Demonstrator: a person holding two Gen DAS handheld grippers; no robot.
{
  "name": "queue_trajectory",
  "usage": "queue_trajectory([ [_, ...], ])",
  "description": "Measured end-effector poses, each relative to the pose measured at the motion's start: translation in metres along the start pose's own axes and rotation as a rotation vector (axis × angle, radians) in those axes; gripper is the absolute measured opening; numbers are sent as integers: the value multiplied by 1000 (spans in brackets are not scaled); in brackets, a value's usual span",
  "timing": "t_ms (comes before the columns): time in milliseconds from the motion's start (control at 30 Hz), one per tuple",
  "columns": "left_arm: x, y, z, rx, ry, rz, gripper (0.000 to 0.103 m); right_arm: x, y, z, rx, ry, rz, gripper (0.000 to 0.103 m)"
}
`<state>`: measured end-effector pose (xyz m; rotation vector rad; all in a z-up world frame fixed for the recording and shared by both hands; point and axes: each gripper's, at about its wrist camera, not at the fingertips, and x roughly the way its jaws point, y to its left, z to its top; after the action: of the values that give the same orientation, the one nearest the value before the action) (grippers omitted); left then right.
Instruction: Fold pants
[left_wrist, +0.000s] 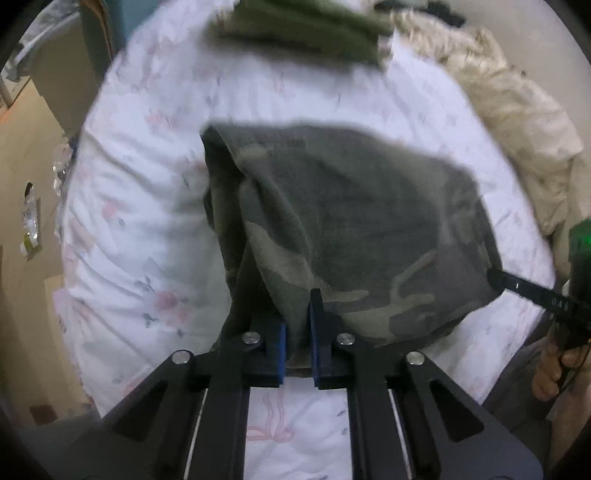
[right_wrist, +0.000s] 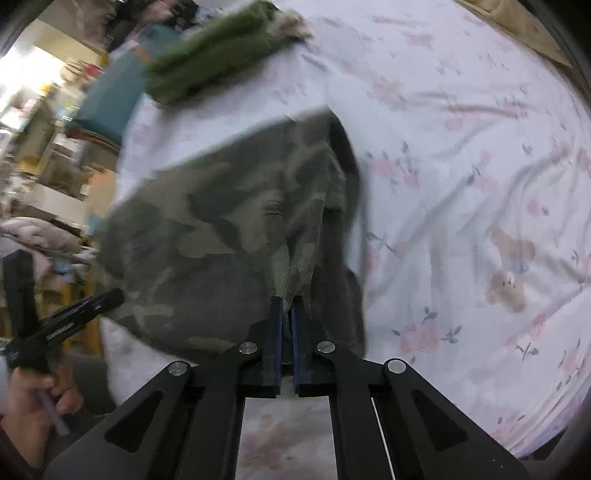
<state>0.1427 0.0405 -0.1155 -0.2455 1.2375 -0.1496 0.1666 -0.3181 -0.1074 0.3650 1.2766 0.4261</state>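
The camouflage pants (left_wrist: 351, 229) hang folded above the floral bed sheet (left_wrist: 155, 206), held at two corners. My left gripper (left_wrist: 298, 332) is shut on the near left corner of the pants. My right gripper (right_wrist: 287, 325) is shut on the other near corner of the pants (right_wrist: 221, 229). The right gripper also shows at the right edge of the left wrist view (left_wrist: 495, 277), clamped on the cloth. The left gripper shows at the left of the right wrist view (right_wrist: 110, 297). The frames are blurred by motion.
A folded green garment (left_wrist: 306, 29) lies at the far end of the bed; it also shows in the right wrist view (right_wrist: 210, 55). A cream fluffy blanket (left_wrist: 509, 110) lies along the right side. The sheet (right_wrist: 461, 184) spreads to the right. Cluttered shelves (right_wrist: 44, 147) stand left.
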Motion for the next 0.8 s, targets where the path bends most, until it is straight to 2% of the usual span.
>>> queue_trajectory([
  [67, -17, 1, -3, 7, -28, -37, 6, -24, 2, -2, -1, -51, 61, 3],
  [133, -18, 3, -9, 15, -9, -30, 6, -29, 0, -7, -4, -35, 85, 3],
  [200, -4, 6, -14, 10, 39, 14, 7, -6, -5, -17, 16, 79, 54, 3],
  [233, 11, 4, -15, 30, 74, 64, 7, 6, -3, -20, 12, 121, 21, 3],
  [267, 22, 2, -16, 47, 101, 96, 8, 25, 1, -24, -13, 165, -58, 3],
  [333, 37, -4, -17, 91, 124, 171, 15, 44, 8, -24, -42, 189, -132, 4],
  [367, 40, -5, -16, 90, 120, 194, 23, 48, 11, -24, -56, 198, -144, 4],
  [400, 38, -3, -15, 67, 117, 220, 36, 49, 11, -22, -58, 197, -149, 6],
  [467, 30, 1, -13, 19, 98, 239, 49, 43, 7, -20, -22, 186, -140, 16],
  [500, 25, 5, -12, -5, 87, 227, 50, 37, 2, -19, 5, 176, -132, 20],
  [567, 13, 10, -9, -39, 54, 224, 50, 23, -4, -14, 29, 128, -146, 21],
  [633, -10, 10, -5, -45, -46, 270, 50, 2, -6, -8, 43, 31, -170, 21],
  [700, -28, 8, 2, -46, -130, 297, 50, -25, -4, 0, 61, -114, -163, 22],
  [800, -54, -3, 20, -52, -279, 254, 50, -38, 5, 17, 58, -213, -95, 22],
])
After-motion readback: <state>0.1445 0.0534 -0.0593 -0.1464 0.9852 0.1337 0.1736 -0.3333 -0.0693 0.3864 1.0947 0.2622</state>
